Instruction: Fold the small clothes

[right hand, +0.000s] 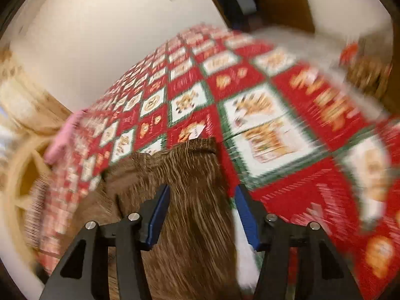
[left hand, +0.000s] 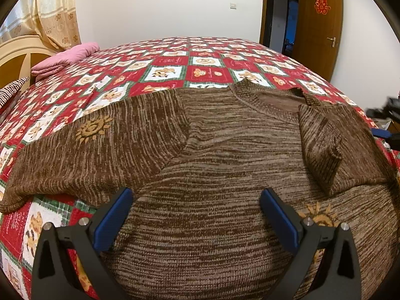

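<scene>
The left gripper is hanging nearest in its own view, its blue-padded jaws standing wide apart with nothing between them, tilted down over the lower body of a brown knitted sweater. The sweater is lying flat on a bed covered by a red, white and green patchwork bedspread. One sleeve is stretching out to the left across the spread, carrying a yellow sun motif. The other sleeve is lying folded inward over the chest at the right, its cuff pointing toward the hem. A second sun motif is peeking out beside the gripper's right finger. In the right wrist view, which is heavily blurred, the right gripper is showing its jaws partly open, the pads clear of the brown knit that is lying below and between them; the sleeve's ribbed cuff is lying just beyond the fingertips on the spread. Farther off in the left view, a folded pink blanket is sitting at the bed's far left edge beside a cream headboard. Behind that a beige curtain is hanging, and a brown wooden door is standing open at the far right.
</scene>
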`<state>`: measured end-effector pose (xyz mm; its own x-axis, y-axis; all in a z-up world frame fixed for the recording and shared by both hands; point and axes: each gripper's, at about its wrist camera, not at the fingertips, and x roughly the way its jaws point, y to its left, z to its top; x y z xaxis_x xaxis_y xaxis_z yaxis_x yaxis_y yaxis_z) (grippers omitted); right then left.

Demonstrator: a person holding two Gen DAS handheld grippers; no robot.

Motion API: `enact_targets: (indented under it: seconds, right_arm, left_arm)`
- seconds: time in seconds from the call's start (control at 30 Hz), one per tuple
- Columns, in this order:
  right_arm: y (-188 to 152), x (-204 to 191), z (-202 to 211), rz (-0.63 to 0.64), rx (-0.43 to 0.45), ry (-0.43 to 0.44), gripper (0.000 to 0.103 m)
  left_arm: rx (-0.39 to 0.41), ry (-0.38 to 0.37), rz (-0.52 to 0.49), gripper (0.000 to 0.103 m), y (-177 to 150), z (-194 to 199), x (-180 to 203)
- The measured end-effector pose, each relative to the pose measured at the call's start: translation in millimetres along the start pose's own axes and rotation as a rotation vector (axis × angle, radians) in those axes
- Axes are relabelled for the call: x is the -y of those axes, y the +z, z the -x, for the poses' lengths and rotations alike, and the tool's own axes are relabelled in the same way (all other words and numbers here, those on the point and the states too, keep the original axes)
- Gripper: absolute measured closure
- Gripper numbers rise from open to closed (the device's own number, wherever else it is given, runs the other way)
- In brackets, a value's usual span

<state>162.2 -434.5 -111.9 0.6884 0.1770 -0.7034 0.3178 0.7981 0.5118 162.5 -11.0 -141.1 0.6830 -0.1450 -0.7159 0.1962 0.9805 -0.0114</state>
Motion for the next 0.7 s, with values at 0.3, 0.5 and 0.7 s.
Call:
enact_targets:
  seconds: [0.3, 0.5, 0.7]
  right_arm:
    - [44, 6, -66, -0.060, -0.153, 0.153, 0.087]
    - [47, -40, -18, 0.335, 0.132, 0.051, 0.087]
    - [47, -7, -19, 0.329, 0.178, -0.313, 0.087]
  left_arm:
    - [-0.002, 0.004, -0.005, 0.000, -1, 0, 0]
    - [-0.003, 0.007, -0.007, 0.000, -1, 0, 0]
    - [-0.003, 0.008, -0.009, 0.000, -1, -1, 0]
